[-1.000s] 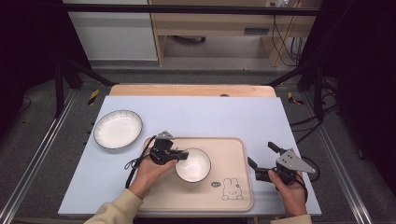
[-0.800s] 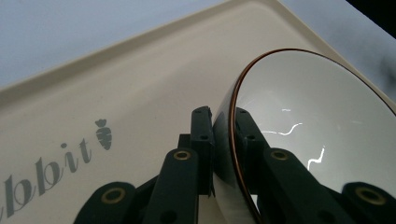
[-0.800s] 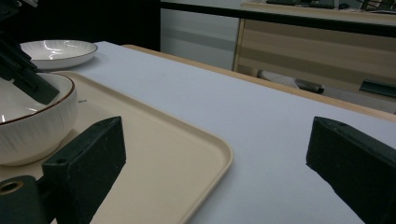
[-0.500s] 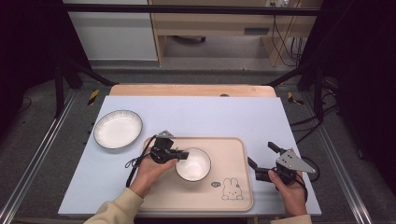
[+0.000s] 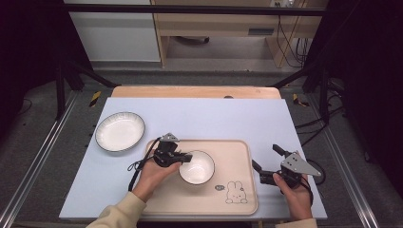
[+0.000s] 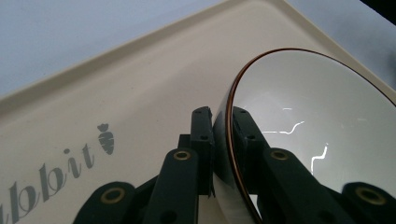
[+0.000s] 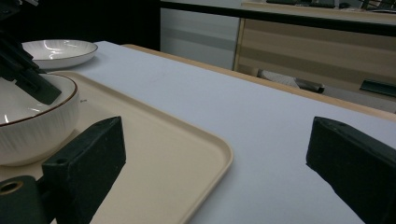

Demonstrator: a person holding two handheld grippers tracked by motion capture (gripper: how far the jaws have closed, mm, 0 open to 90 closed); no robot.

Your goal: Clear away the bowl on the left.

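I have the left gripper [image 5: 186, 158] clamped on the near-left rim of the small white ribbed ceramic bowl with a thin brown edge [image 5: 196, 167]; in the left gripper view one pad sits against the outside wall and the other inside, the rim [image 6: 228, 122] pinched tight between them. The bowl sits on the beige plastic tray with a rabbit print [image 5: 237, 156], toward its middle, on the pale blue table mat [image 5: 214, 118]. My right gripper [image 5: 267, 159] rests just off the tray's right edge, jaws spread wide with nothing between them, well apart from the bowl. A white shallow plate with a dark rim [image 5: 119, 131] lies on the mat left of the tray.
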